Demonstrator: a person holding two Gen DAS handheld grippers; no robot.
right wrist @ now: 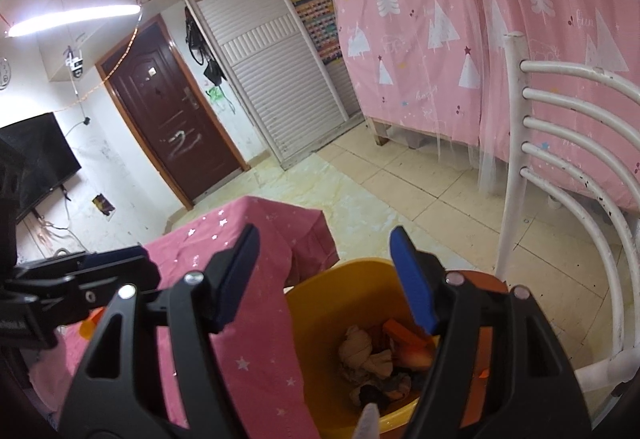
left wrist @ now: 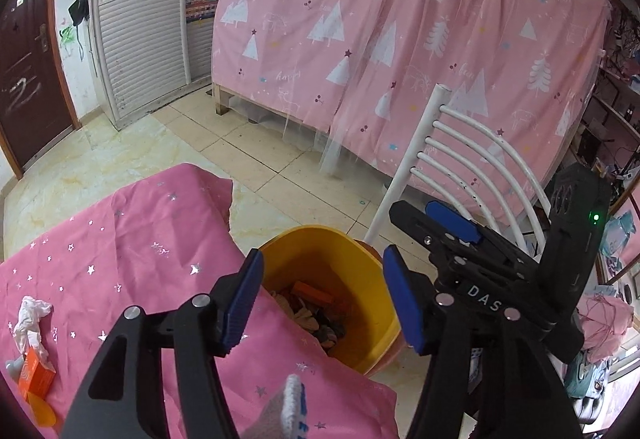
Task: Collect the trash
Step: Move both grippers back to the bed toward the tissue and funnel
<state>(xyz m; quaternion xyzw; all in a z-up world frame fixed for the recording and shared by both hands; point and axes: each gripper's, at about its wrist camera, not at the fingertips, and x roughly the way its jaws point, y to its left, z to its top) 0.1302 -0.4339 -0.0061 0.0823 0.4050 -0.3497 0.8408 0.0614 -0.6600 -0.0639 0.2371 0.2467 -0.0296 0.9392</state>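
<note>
Left wrist view first. What do you see?

— The left gripper (left wrist: 324, 299) hangs over a yellow bin (left wrist: 360, 319) with its jaws spread and nothing between them. The bin stands on the tiled floor (left wrist: 280, 167), tucked against the edge of a table under a pink star cloth (left wrist: 120, 251).

— Anything in the bin?

— Crumpled paper and an orange box (left wrist: 314, 293) lie at the bottom. On the cloth, far to the left, a white crumpled tissue (left wrist: 30, 319) rests just beside a small orange carton (left wrist: 36, 373). The right gripper (left wrist: 416, 227) shows on the right of the bin, in front of a white chair (left wrist: 452, 159).

— And the right wrist view?

— The right gripper (right wrist: 324, 279) also points down at the bin (right wrist: 320, 303), jaws apart and empty. Brownish wads of paper (right wrist: 364, 355) and something orange (right wrist: 404, 335) sit inside. The cloth (right wrist: 260, 339) drapes down just left of the bin's rim. The left gripper (right wrist: 100, 267) reaches in from the left edge, over the table; how wide it stands I cannot tell from here. The chair (right wrist: 516, 159) stands to the right, before a pink curtain (right wrist: 460, 19).
</note>
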